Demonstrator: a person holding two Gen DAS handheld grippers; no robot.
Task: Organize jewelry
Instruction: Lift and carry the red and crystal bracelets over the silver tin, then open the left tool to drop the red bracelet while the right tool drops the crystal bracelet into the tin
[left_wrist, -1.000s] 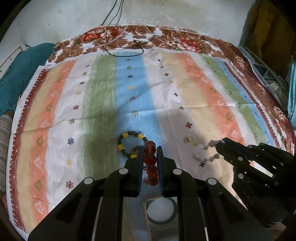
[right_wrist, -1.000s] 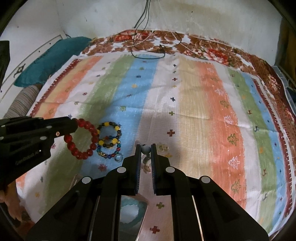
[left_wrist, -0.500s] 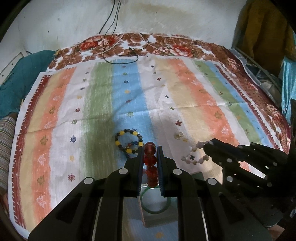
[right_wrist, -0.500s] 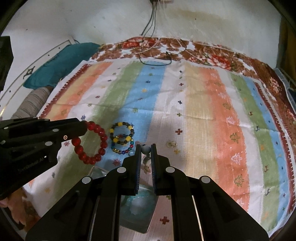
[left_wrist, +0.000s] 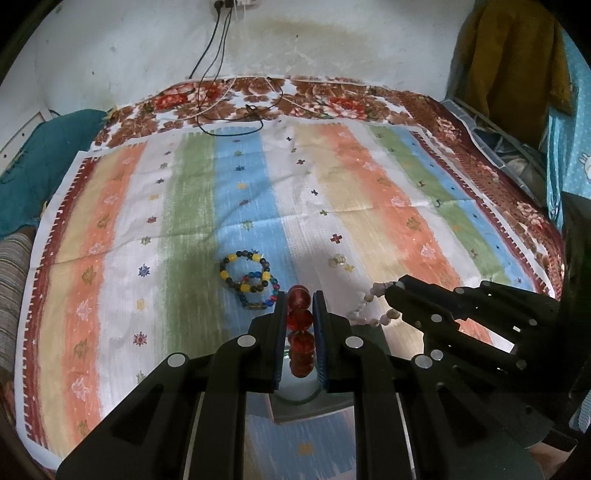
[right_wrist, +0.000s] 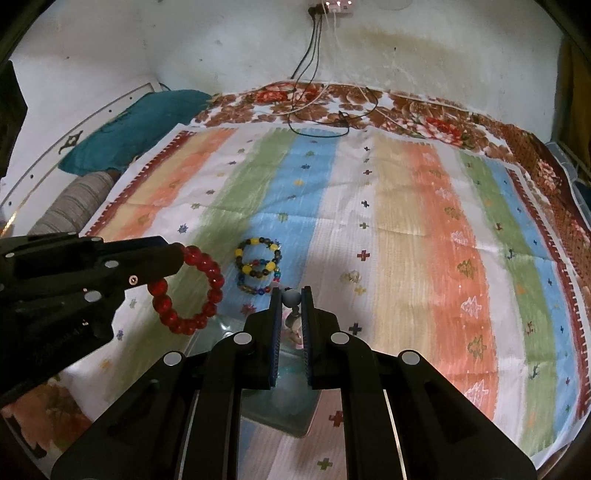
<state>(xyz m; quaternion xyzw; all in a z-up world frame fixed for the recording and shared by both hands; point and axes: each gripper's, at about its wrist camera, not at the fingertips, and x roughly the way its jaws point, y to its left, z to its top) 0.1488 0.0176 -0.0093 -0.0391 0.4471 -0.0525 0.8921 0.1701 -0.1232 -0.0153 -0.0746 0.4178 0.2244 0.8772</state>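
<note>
I see one bed, covered by one striped cloth (left_wrist: 369, 192) in orange, green, blue and white bands; a floral blanket (right_wrist: 417, 114) shows past the cloth's far edge, with black and white cables (right_wrist: 314, 110) trailing onto it from a wall socket. One teal pillow (right_wrist: 136, 125) lies off the cloth's far left corner.

I have two claws in view. My left claw (left_wrist: 300, 295) is clamped on one red bead bracelet (right_wrist: 192, 291); in the right wrist view the ring of red beads hangs from its tips above the cloth, near the near edge, left of centre. My right claw (right_wrist: 291, 295) is closed tight on one pale bead bracelet (left_wrist: 373, 306); a single grey bead sits between its fingertips, and in the left wrist view the pale loop dangles from its tips.

Beneath both claws, at the cloth's near edge, sits one glass-like tray or box (right_wrist: 288, 406) with a greenish ring shape in it; I cannot tell exactly what it is.

Lying on the blue stripe, just beyond the claws, are two stacked bracelets: one of yellow and dark beads (left_wrist: 243, 271) on top, overlapping one of multicoloured beads (left_wrist: 264, 295) nearer me.

One small pale trinket (left_wrist: 338, 260) rests on the white stripe to their right, well apart from them; too small to identify.
</note>
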